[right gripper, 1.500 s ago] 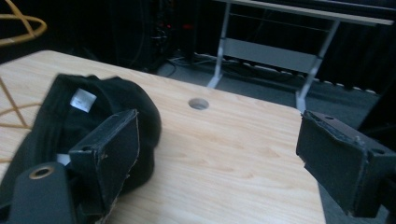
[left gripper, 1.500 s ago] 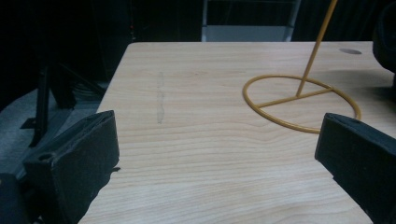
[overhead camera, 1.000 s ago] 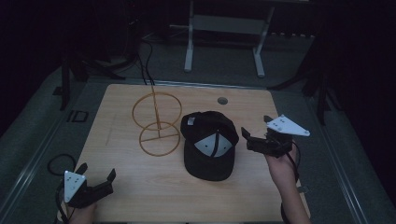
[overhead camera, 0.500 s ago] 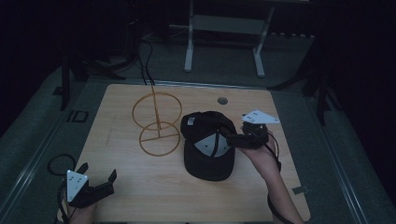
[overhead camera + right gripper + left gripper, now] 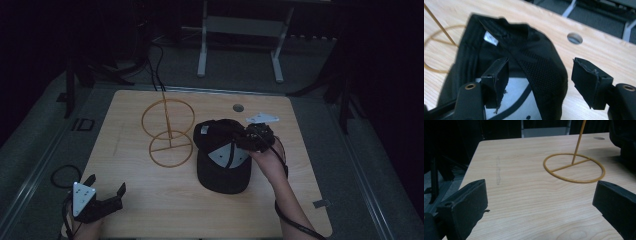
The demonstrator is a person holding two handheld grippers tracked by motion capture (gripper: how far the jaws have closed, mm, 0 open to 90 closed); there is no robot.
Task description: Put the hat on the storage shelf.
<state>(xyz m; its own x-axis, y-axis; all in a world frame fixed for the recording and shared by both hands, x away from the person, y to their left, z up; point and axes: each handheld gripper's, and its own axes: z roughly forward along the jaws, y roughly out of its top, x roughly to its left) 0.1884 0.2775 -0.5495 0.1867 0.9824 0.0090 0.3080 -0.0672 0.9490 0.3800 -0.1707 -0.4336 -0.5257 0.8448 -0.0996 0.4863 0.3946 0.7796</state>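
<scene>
A black cap [image 5: 222,170] lies upside down at the table's middle, its white inner panel showing. My right gripper [image 5: 241,139] is open at the cap's right rim. In the right gripper view the gripper [image 5: 539,72] straddles the cap's [image 5: 524,42] mesh side wall, one jaw inside the cap and the other outside over bare wood. A gold wire stand [image 5: 169,131] with a ring base stands just left of the cap. My left gripper [image 5: 105,186] rests open at the near left corner, nothing between its fingers. In the left gripper view the gripper [image 5: 541,195] faces the stand's base ring [image 5: 574,167].
The wooden table [image 5: 150,210] has a round cable hole [image 5: 238,107] at its back right. A white label [image 5: 491,38] is sewn inside the cap. Metal frame legs [image 5: 202,50] stand on the floor beyond the table. A cable loop [image 5: 62,175] hangs off the left edge.
My right gripper has moved left from beside the cap onto its right rim, still open. The left gripper has stayed near the front left corner.
</scene>
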